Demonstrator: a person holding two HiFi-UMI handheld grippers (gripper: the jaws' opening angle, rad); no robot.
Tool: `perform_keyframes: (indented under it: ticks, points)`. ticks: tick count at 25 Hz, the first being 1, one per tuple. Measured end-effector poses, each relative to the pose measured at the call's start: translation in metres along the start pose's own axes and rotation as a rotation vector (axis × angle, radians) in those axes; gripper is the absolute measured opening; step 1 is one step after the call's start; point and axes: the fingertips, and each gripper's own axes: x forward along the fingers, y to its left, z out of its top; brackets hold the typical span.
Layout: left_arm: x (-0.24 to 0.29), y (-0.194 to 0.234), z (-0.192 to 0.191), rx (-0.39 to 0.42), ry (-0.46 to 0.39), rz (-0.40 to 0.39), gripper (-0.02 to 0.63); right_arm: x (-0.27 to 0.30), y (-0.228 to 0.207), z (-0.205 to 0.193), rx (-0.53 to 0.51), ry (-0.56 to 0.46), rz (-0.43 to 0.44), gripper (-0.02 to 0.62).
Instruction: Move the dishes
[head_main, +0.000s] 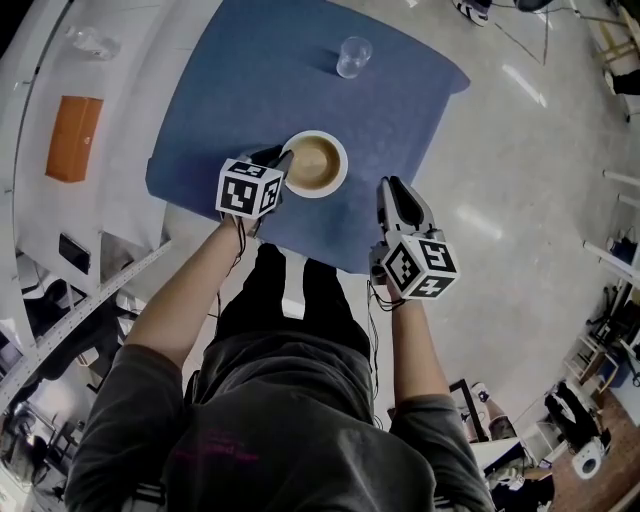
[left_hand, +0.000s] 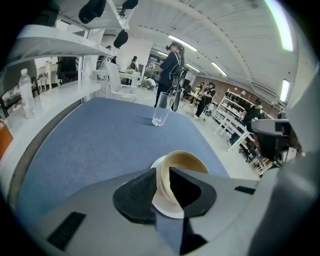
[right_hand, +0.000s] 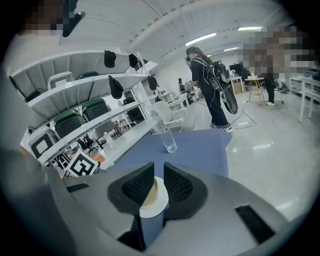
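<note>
Two grippers of mine over a blue cloth (head_main: 250, 90), left gripper (left_hand: 162, 186) jaws loosely apart astride the bowl's (head_main: 314, 163) near-left rim, right gripper (right_hand: 159, 182) slightly open, empty, right of the bowl, glass (head_main: 353, 55) far beyond.

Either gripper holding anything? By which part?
Nothing looks held. Fingers of the left gripper straddle the near rim of the bowl but stand apart, not clamping it; the right gripper is empty.
</note>
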Motion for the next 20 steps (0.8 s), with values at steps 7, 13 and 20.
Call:
perform_keyframes:
  ticks: [7, 13, 20]
  points:
    - [-0.034, 0.004, 0.021, 0.098, -0.059, -0.002, 0.094, 0.003, 0.017, 0.021, -0.027, -0.018, -0.001, 0.066]
    - [-0.074, 0.001, 0.041, 0.171, -0.134, -0.023, 0.100, -0.002, 0.043, 0.034, -0.059, -0.029, -0.002, 0.066]
    - [-0.119, 0.006, 0.058, 0.215, -0.222, -0.057, 0.098, -0.008, 0.072, 0.045, -0.072, -0.062, -0.043, 0.066]
